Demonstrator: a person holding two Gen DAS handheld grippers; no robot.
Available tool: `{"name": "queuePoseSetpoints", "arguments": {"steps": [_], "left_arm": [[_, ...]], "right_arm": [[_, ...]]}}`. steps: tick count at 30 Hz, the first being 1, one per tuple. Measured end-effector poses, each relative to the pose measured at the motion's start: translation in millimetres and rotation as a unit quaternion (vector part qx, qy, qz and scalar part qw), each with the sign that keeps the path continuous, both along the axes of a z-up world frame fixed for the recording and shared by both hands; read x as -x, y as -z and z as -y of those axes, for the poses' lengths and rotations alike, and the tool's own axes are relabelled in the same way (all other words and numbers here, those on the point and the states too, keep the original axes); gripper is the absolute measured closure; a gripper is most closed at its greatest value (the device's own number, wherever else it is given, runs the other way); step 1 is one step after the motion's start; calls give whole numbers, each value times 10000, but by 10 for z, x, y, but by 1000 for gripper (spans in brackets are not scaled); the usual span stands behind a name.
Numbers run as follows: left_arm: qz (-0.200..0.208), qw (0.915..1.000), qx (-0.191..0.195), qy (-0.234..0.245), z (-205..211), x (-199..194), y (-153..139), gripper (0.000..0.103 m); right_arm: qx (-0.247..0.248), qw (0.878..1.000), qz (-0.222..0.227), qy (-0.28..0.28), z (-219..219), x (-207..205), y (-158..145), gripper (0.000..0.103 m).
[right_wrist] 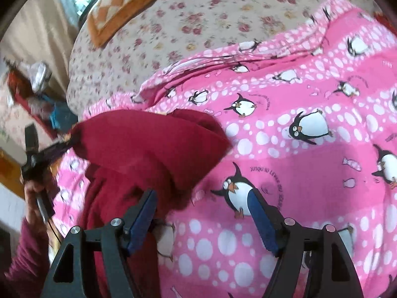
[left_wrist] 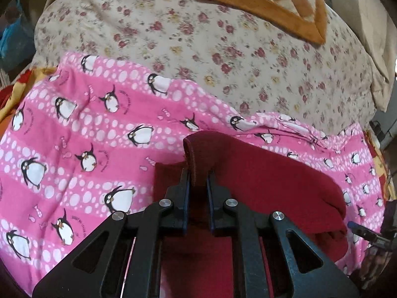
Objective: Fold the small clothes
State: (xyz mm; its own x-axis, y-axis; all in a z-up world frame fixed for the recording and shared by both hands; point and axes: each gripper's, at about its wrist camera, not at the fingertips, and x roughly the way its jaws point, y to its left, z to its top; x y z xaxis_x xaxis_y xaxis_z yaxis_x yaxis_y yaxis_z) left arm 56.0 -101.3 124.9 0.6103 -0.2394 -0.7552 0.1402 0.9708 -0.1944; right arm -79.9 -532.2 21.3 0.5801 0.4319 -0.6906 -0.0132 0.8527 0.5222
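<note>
A dark red garment point(left_wrist: 263, 181) lies on a pink penguin-print blanket point(left_wrist: 74, 149). My left gripper point(left_wrist: 198, 178) is shut on the garment's hemmed edge and holds that edge lifted. In the right wrist view the garment point(right_wrist: 148, 144) hangs as a raised fold at the left, pulled up by the left gripper point(right_wrist: 67, 144) at the far left. My right gripper point(right_wrist: 202, 201) is open and empty, just above the blanket point(right_wrist: 310, 173) beside the garment's lower right edge.
A floral bedsheet point(left_wrist: 223, 49) lies beyond the blanket. An orange checkered cushion point(left_wrist: 268, 2) sits at the far end; it also shows in the right wrist view point(right_wrist: 119, 2). Clutter and a shelf point(right_wrist: 32, 94) stand off the bed's left side.
</note>
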Motion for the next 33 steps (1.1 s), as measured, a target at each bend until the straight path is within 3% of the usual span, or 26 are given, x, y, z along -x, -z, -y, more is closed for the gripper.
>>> {"name": "queuePoseSetpoints", "arguments": {"steps": [6,10,13,17,20,22,25,27,30,33], "left_arm": [[-310,9995,-105,20,6,41,234,92],[-510,9987,-55,22,43,59,381,92],[-609,9981,29,122,77,72,420,92],[-662,9973,198,242,162,57,470,92],[-838,9962,156,180,247,14,616,92],[-870,9960,73,210,289,29,673,92],[-837,9962,10,254,290,64,679,92],[-849,9961,65,214,256,58,668,92],[-880,9960,131,126,230,46,663,92],[-877,9961,108,92,246,82,647,92]], "right_arm": [[-355,9993,-114,30,-123,-332,93,24],[-1177,9914,-475,330,-102,-704,356,25],[-1011,9940,-316,281,-150,-820,297,76],[166,9997,127,104,-200,-800,-4,84],[1043,9942,-81,241,-192,-858,109,84],[924,9950,-301,207,-153,-859,212,84],[828,9949,-234,519,-60,-684,77,53],[777,9957,52,504,-70,-498,-110,52],[673,9970,385,37,-304,-260,-339,51],[883,9947,336,-407,-637,-223,-275,51]]}}
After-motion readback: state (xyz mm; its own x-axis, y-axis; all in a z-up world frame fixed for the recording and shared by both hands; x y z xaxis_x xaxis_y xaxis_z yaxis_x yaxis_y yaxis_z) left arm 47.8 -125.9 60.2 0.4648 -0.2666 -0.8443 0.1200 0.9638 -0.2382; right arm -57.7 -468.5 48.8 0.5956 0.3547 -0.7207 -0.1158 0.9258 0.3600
